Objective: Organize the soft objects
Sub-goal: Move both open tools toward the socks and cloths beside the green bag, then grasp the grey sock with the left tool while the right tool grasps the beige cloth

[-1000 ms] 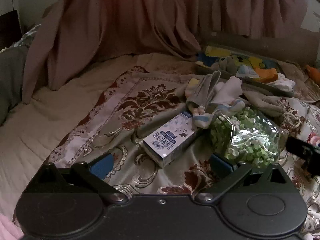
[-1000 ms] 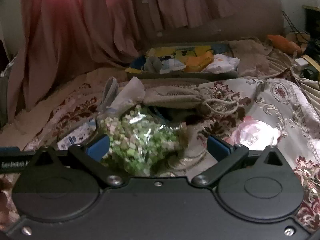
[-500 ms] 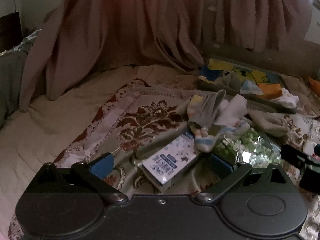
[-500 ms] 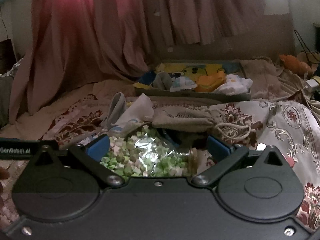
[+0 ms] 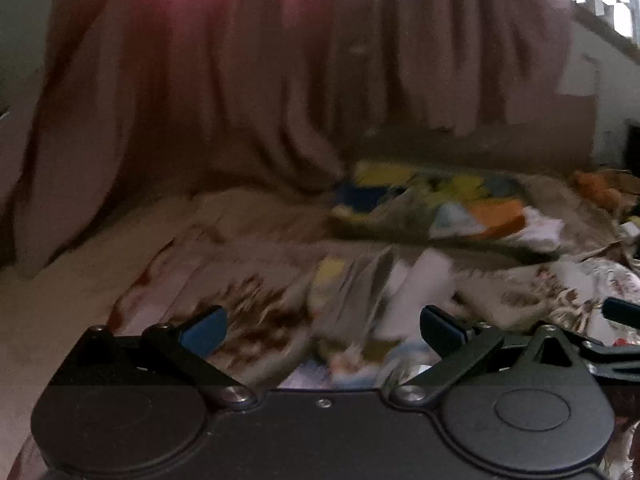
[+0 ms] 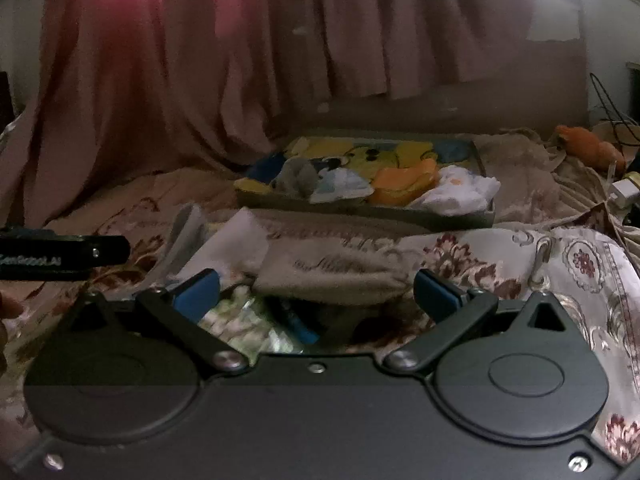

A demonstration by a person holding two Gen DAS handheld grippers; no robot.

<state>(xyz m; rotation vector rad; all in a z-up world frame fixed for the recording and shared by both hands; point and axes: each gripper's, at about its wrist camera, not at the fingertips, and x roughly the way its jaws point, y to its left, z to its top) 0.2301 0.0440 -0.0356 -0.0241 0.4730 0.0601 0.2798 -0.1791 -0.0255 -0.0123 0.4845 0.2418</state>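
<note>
A heap of socks (image 5: 372, 284), grey, white and yellow, lies on the patterned bedspread; the left wrist view is blurred. My left gripper (image 5: 320, 328) hangs open just short of the heap, nothing between its fingers. In the right wrist view the same socks (image 6: 224, 244) lie ahead on the left, beside a beige drawstring pouch (image 6: 336, 268). My right gripper (image 6: 316, 292) is open over a clear bag of green and white bits (image 6: 244, 324), low between its fingers. A shallow tray (image 6: 360, 210) at the back holds folded small clothes, orange, white, blue and grey.
Pink curtains (image 6: 200, 60) hang behind the bed. An orange soft toy (image 6: 588, 148) and cables lie at the far right. The left gripper's body (image 6: 60, 258) shows at the left edge of the right wrist view. Plain cream bedding (image 5: 80, 272) spreads to the left.
Both grippers have tilted up and moved forward. The tissue box and the green bag have slid down out of the left view; the bag now sits low under the right gripper.
</note>
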